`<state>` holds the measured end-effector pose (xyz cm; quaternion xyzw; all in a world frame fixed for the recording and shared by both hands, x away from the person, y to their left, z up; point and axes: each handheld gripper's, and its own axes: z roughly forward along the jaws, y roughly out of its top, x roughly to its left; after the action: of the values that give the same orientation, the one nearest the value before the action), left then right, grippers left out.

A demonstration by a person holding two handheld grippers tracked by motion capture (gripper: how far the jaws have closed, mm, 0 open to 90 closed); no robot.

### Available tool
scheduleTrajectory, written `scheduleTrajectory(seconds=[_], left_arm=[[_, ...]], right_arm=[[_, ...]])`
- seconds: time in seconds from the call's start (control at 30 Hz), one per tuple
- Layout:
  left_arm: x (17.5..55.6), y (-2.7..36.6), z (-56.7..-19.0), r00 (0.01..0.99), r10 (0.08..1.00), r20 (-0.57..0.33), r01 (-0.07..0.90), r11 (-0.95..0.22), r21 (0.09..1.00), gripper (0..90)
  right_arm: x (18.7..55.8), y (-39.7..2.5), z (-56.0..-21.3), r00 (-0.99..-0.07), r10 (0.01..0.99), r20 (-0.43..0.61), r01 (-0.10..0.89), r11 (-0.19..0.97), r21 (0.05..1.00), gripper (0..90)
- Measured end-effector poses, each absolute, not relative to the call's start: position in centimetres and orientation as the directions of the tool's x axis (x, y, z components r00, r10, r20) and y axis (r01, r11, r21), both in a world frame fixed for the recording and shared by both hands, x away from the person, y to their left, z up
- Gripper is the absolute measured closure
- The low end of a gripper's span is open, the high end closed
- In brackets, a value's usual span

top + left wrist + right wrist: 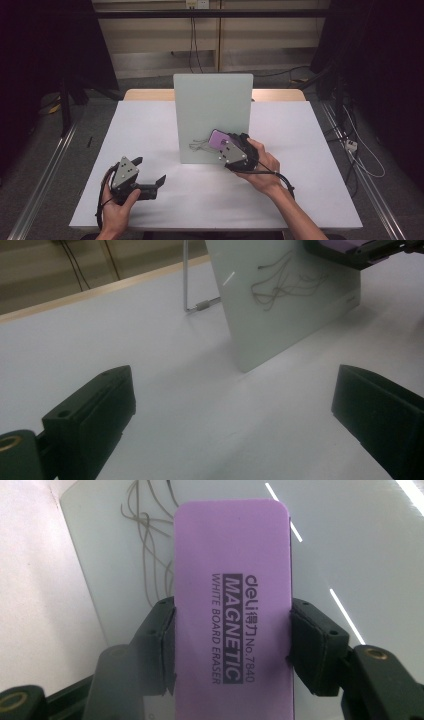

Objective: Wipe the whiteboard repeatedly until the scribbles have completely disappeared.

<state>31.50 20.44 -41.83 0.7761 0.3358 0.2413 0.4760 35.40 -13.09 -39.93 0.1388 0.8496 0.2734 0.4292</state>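
So that the scribble (199, 146) can be wiped, the purple eraser (219, 139) is clamped by its long sides in the right gripper (231, 145) and held against the upright whiteboard (212, 100). The left gripper (150, 175) is rested wide apart and empty on the table (300, 200), kept clear of the work.

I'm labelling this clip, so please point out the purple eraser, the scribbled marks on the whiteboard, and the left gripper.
purple eraser (232, 605): right gripper view, middle of its printed face.
scribbled marks (280, 285): left gripper view, centre of the tangle on the whiteboard.
left gripper (150, 172): high view, midway between its open fingertips.
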Motion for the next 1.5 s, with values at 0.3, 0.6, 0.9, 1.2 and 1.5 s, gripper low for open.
scheduleTrajectory(seconds=[0.3,0.6,0.9,1.2,1.5], left_arm=[[31.6,20.3,-41.8,0.666,0.743,0.059,0.288,-0.330,0.899,3.7],[31.6,20.3,-41.8,0.667,0.743,0.061,0.286,-0.331,0.899,3.7],[31.6,20.4,-41.8,0.663,0.746,0.060,0.288,-0.329,0.899,3.7],[31.5,20.6,-41.8,0.661,0.748,0.057,0.290,-0.325,0.900,3.7],[31.4,20.7,-41.7,0.658,0.750,0.062,0.283,-0.323,0.903,3.7]], right_arm=[[35.1,-11.5,-41.1,-0.597,0.460,-0.658,0.000,0.820,0.573,42.2],[34.9,-9.2,-42.6,-0.645,0.431,-0.631,-0.005,0.823,0.568,42.2],[34.7,-8.0,-43.7,-0.689,0.383,-0.615,-0.019,0.839,0.544,42.2],[35.2,-8.7,-42.4,-0.661,0.425,-0.619,-0.019,0.815,0.580,42.2],[35.6,-9.6,-40.9,-0.618,0.459,-0.638,-0.012,0.806,0.592,42.2]])
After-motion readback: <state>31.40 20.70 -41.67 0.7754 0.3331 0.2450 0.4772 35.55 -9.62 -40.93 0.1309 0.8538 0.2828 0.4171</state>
